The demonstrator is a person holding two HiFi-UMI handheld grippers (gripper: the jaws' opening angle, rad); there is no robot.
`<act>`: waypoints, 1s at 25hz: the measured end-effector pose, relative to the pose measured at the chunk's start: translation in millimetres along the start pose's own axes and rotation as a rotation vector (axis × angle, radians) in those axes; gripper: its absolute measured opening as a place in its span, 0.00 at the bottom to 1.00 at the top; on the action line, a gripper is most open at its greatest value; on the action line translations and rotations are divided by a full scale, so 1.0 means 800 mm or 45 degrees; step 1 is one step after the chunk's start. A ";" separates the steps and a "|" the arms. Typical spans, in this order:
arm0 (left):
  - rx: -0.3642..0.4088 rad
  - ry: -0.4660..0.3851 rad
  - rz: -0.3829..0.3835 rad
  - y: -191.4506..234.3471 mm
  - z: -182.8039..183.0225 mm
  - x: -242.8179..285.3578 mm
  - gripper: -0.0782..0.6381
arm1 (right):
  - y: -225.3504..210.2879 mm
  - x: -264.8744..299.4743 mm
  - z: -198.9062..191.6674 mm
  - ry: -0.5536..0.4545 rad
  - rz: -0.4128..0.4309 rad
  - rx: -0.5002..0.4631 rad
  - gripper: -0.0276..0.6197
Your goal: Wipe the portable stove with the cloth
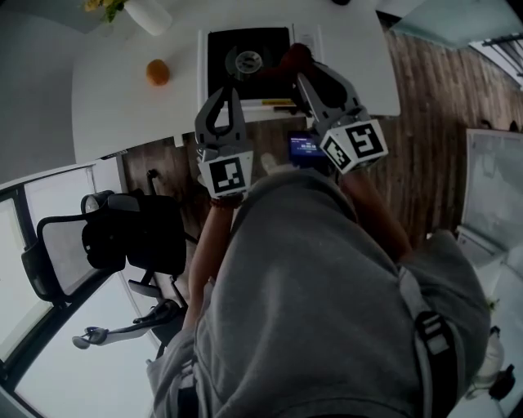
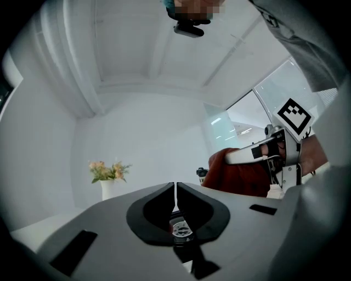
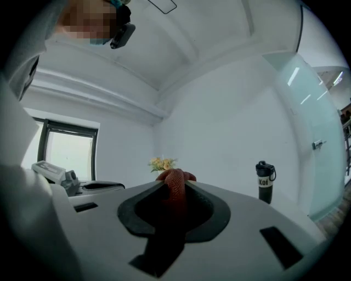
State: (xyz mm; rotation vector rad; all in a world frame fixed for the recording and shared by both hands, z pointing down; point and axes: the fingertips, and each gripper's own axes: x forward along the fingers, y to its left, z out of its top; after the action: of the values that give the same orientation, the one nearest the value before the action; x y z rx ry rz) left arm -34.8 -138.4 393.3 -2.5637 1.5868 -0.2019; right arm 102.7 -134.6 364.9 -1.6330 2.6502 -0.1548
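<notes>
The portable stove (image 1: pixel 245 61) stands on the white surface (image 1: pixel 122 106). Its black top faces up and the round burner (image 1: pixel 248 59) is in the middle. The red cloth (image 1: pixel 292 59) is bunched at the right edge of this top. The right claw (image 1: pixel 299 72) is clamped on it, and the right gripper view shows a fold of cloth squeezed between the two pads. I cannot tell whether the cloth already touches the stove.

The left claw (image 1: pixel 230 91) hovers at the near edge of the stove with its jaws together and nothing between them.

I judge that the wiping is only at its beginning. To do it well, the right claw should come lower, so that the hanging part of the cloth lies on the black top. Only the cloth should rub the stove, not the hard tips. Long strokes from the right side to the left seem best, and after them a pass around the burner, where the cloth could catch.

The stove looks light and could slide on the smooth surface. The closed left claw could press on the white front rim to hold it.

The orange fruit (image 1: pixel 158 72) lies well apart on the left, and the vase of flowers (image 1: pixel 149 12) stands farther back, so neither is in the way.
</notes>
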 end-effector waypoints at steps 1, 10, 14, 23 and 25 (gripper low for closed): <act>-0.004 0.005 0.009 0.002 -0.002 -0.002 0.16 | -0.004 -0.001 -0.003 0.009 -0.009 -0.012 0.18; -0.002 0.022 0.003 0.001 -0.003 -0.001 0.16 | -0.012 -0.018 -0.021 0.032 -0.091 -0.054 0.18; 0.006 0.022 -0.009 0.001 -0.003 0.002 0.16 | -0.020 -0.028 -0.027 0.042 -0.112 -0.123 0.17; -0.004 0.019 -0.041 -0.008 -0.004 0.006 0.16 | -0.028 -0.029 -0.030 0.042 -0.103 -0.089 0.16; -0.011 0.018 -0.041 -0.009 -0.005 0.007 0.16 | -0.032 -0.032 -0.034 0.049 -0.126 -0.071 0.16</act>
State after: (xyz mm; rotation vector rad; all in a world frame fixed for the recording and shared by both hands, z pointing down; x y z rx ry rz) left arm -27.0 -140.2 398.5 -2.6013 1.5551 -0.2172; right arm 135.4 -121.0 393.5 -1.7971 2.6252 -0.1166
